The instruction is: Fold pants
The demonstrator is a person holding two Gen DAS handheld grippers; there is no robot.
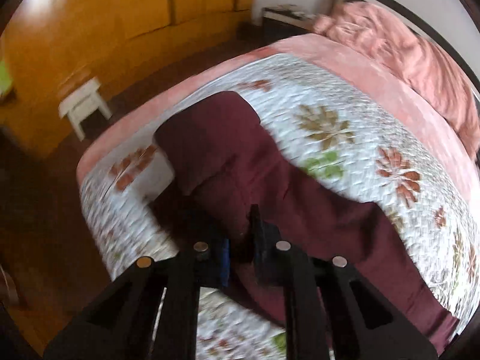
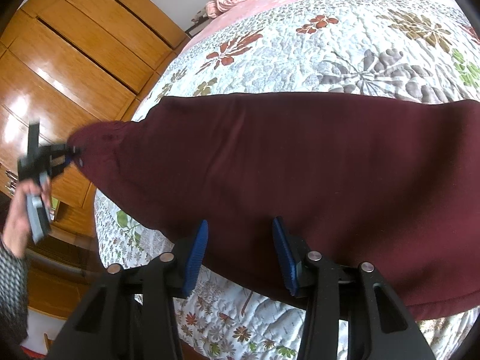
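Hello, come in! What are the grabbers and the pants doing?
Left gripper shut on pants. Right gripper open beside them. Nothing in the way.

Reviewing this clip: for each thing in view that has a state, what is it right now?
pants: spread across the quilt, one end lifted and pulled to a point.
left gripper: shut on the pants' lifted end.
right gripper: open, at the pants' near edge, holding nothing.
quilt: laid flat over the bed.
pink bedding: bunched at the far end of the bed.
wardrobe: doors closed.
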